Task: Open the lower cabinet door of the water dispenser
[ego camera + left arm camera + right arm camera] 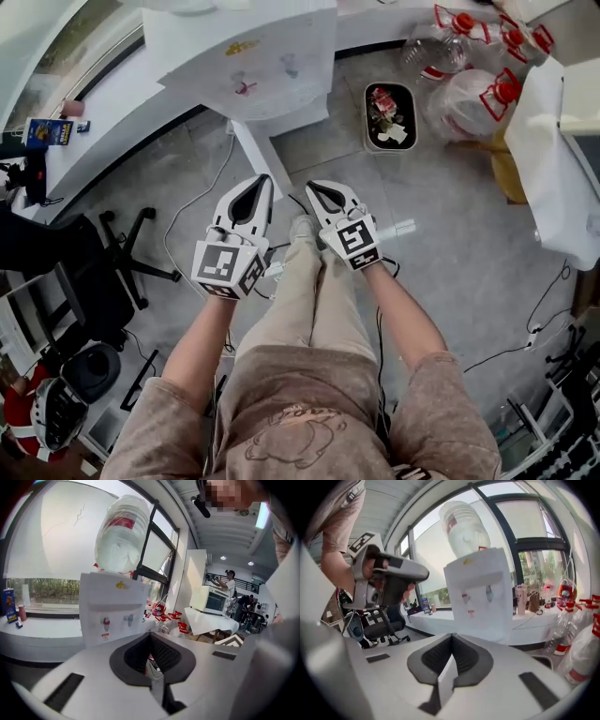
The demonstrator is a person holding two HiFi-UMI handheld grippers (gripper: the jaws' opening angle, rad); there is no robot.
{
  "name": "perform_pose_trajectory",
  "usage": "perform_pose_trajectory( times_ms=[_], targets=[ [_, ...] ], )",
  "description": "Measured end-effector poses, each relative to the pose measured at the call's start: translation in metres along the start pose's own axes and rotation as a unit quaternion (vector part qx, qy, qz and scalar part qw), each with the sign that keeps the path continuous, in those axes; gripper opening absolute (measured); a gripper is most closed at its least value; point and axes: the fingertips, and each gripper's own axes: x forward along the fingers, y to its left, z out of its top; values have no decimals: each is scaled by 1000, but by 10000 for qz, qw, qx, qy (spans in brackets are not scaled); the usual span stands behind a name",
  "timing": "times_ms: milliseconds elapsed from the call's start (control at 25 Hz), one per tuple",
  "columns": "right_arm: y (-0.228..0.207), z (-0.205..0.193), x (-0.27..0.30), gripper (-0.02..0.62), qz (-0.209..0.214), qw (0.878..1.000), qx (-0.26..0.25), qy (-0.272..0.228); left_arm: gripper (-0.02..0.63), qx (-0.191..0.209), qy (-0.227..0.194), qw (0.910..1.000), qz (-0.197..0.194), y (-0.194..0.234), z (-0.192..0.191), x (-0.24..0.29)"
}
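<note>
The white water dispenser [246,58] stands ahead of me, seen from above in the head view. Its taps face me and an upturned bottle [123,535] sits on top. The lower cabinet door is hidden in every view. My left gripper [263,182] and right gripper [313,187] are held side by side in the air in front of the dispenser, short of it and touching nothing. Both have their jaws together and hold nothing. The right gripper view shows the dispenser [480,597] beyond the shut jaws, with the left gripper [389,573] at the left.
A black bin [389,117] with litter stands on the floor right of the dispenser. Empty red-capped bottles [469,84] lie beyond it. A cloth-covered table [562,169] is at the right, an office chair [112,262] at the left. Cables [192,220] run over the floor.
</note>
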Motion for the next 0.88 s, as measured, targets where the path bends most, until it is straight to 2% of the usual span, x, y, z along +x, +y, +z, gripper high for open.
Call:
perform_pose_trajectory(
  times_ms=[160,360,600,880],
  targets=[
    [6,85,-52,6,-205,9990,-73,-391,12,89,-138,9998,-75,-16,51,-23],
    [23,166,-108,6,-608,9946,-86,-839,12,59,-352,9990,-270,-32,100,-63],
    [28,243,-199,6,-870,9875,52,-1313,12,181,-521,9973,-487,-91,161,-88],
    [37,305,-252,6,-1053,9789,-360,-1712,12,484,-856,9920,-789,-120,216,-110]
  ],
)
